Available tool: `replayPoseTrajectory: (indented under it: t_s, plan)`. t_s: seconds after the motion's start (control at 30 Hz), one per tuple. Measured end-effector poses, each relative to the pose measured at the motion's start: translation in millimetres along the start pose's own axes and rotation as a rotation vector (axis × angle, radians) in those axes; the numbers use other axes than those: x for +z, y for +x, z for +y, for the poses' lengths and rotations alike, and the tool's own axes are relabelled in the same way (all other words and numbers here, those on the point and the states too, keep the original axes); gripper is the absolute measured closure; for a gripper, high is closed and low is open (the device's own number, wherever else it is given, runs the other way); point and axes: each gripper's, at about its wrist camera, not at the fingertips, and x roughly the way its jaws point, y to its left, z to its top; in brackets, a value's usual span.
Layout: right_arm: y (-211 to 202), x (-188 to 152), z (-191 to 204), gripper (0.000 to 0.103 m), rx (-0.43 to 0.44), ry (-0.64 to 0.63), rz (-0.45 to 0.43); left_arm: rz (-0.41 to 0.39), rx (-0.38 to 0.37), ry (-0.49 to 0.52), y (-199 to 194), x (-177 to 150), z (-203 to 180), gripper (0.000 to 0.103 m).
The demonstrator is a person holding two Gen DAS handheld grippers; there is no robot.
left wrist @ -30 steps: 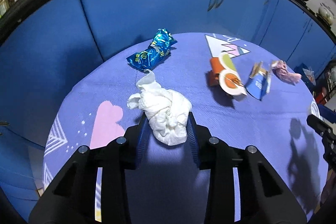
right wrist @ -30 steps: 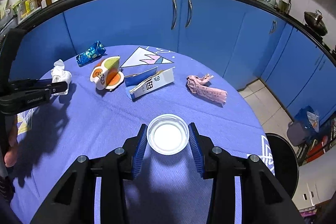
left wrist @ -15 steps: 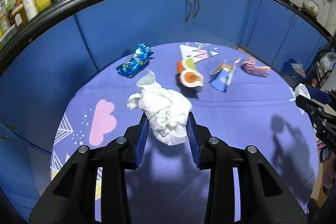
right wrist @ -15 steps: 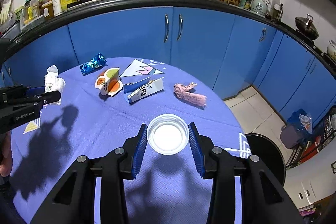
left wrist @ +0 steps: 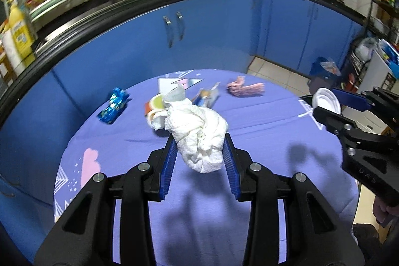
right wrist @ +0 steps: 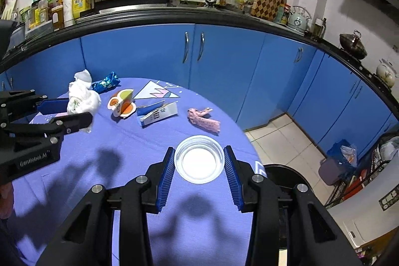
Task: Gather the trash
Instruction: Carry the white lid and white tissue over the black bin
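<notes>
Left hand-held gripper (left wrist: pixel 199 161) clamps one tissue wad (left wrist: pixel 198 133); right (right wrist: pixel 198 167) one plastic lid (right wrist: pixel 199 159).

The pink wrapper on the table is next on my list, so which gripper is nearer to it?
Right. The right gripper holds a plastic lid just short of the pink wrapper; the left gripper, holding the tissue wad, is across the table.

Dim overhead light; dark shadows on tablecloth (right wrist: pixel 124 166); fisheye bending; left view perhaps motion-blurred.
</notes>
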Motion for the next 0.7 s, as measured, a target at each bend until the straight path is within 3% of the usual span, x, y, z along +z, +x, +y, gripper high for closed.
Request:
replayPoseTrajectory:
  t_s: [0.7]
  plan:
    - [-26.8, -16.7, -93.5, 0.064, -0.129, 0.098, -0.048, -0.028, -0.047, 0.175, 6.9, 42.5, -103.3, 0.064]
